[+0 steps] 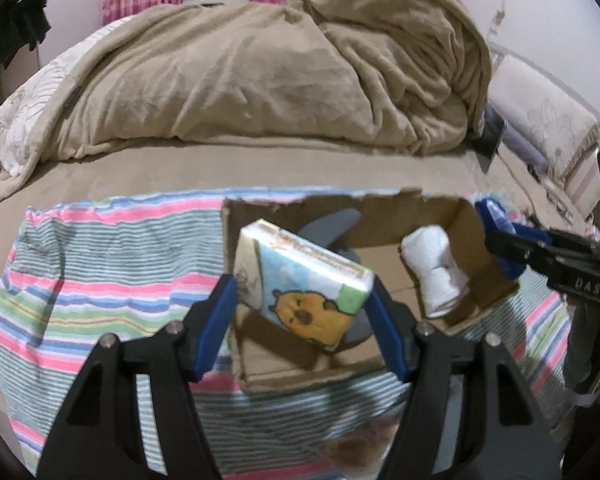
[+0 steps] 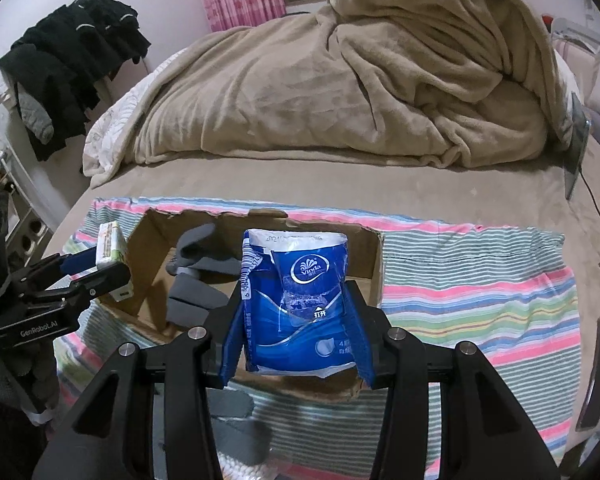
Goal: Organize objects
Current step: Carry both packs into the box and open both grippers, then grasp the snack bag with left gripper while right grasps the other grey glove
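Note:
An open cardboard box (image 1: 479, 248) (image 2: 148, 264) sits on a striped cloth on the bed. My left gripper (image 1: 303, 300) is shut on a tissue pack with a yellow cartoon chick (image 1: 303, 284), held tilted above the box's left part; it also shows in the right wrist view (image 2: 110, 246). My right gripper (image 2: 296, 312) is shut on a blue Vinda tissue pack (image 2: 296, 300), held over the box's near right side. Inside the box lie rolled white socks (image 1: 435, 272) and grey socks (image 2: 196, 276).
The striped cloth (image 1: 100, 280) (image 2: 479, 280) covers the near part of the bed. A heaped tan blanket (image 1: 260, 80) (image 2: 339, 80) fills the far side. A phone (image 2: 575, 152) leans at the right. Dark clothes (image 2: 68, 72) hang at the left.

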`<state>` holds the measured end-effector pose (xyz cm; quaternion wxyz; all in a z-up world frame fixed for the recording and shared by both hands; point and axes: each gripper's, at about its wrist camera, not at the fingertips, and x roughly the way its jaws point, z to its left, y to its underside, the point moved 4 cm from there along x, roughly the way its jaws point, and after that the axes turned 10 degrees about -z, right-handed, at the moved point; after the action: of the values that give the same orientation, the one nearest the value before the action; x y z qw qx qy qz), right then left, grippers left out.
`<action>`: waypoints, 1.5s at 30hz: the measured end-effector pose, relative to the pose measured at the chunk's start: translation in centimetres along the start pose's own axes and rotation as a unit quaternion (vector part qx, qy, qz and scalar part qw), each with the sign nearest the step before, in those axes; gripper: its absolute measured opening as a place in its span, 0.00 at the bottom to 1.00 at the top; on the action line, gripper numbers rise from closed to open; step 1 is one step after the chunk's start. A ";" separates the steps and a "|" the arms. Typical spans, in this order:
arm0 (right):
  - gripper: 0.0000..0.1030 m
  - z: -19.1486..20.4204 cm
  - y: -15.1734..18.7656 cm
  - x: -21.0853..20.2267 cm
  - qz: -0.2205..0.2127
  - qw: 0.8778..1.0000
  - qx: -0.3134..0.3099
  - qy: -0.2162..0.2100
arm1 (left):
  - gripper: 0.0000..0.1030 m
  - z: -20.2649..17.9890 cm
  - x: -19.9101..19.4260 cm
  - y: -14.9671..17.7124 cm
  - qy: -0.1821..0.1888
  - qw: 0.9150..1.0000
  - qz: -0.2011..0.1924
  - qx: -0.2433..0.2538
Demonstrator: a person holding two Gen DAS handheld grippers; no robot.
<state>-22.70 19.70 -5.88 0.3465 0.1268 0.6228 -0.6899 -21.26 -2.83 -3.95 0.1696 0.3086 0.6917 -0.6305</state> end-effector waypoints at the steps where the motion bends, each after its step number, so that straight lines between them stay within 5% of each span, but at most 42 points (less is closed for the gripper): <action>1: 0.47 -0.2 0.1 0.3 0.002 1.000 0.002 0.002 | 0.64 -0.1 0.4 0.2 0.001 1.000 0.005 0.002; 10: 0.48 -1.1 1.0 2.0 0.017 1.000 0.011 0.003 | 0.65 0.1 1.5 0.5 -0.008 1.000 0.012 0.000; 12: 0.54 -1.2 0.9 1.8 0.013 1.000 0.014 0.000 | 0.65 0.1 1.4 0.3 -0.009 1.000 0.012 0.002; 17: 0.62 -1.2 0.8 1.1 0.005 1.000 0.019 -0.010 | 0.78 -0.3 0.3 0.1 -0.004 1.000 0.004 0.001; 45: 0.62 6.7 4.8 -7.4 -0.007 0.998 -0.041 -0.057 | 0.79 -0.5 -13.1 5.9 -0.021 0.998 -0.059 -0.023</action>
<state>-12.53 15.85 -3.79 0.3811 0.0686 0.6312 -0.6720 -7.59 -5.06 -0.22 0.1537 0.2502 0.7195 -0.6294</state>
